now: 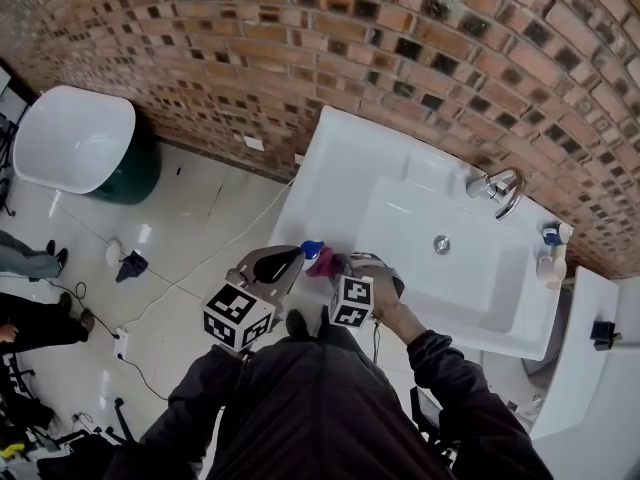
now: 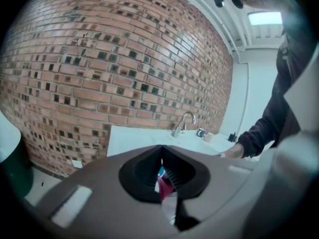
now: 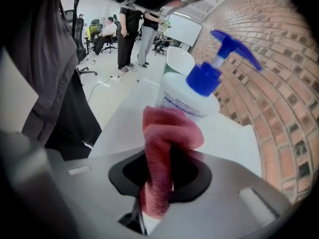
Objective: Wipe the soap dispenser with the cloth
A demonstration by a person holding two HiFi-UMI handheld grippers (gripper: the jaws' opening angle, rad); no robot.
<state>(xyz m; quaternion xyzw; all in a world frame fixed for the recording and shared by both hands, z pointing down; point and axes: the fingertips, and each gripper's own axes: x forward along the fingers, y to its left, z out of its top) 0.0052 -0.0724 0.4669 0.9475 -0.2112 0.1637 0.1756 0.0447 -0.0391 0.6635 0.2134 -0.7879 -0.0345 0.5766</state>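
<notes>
A white soap dispenser (image 3: 183, 96) with a blue pump (image 1: 312, 250) stands on the near left corner of the white sink counter (image 1: 340, 168). A pink cloth (image 3: 162, 143) is pinched in my right gripper (image 3: 158, 151), which is shut on it. The cloth's folded end rests against the front of the bottle below the pump. In the head view the right gripper (image 1: 338, 265) comes at the dispenser from the right and my left gripper (image 1: 292, 258) sits just left of it. Seen from the left gripper (image 2: 160, 176), its jaws stand together; the dispenser shows only through a thin slit.
The basin (image 1: 440, 253) with a chrome tap (image 1: 503, 190) lies to the right, a small bottle (image 1: 550, 236) at its far corner. A brick wall (image 1: 400, 38) runs behind. A white tub (image 1: 70, 138) and cables (image 1: 130, 353) are on the tiled floor at left. People stand farther back.
</notes>
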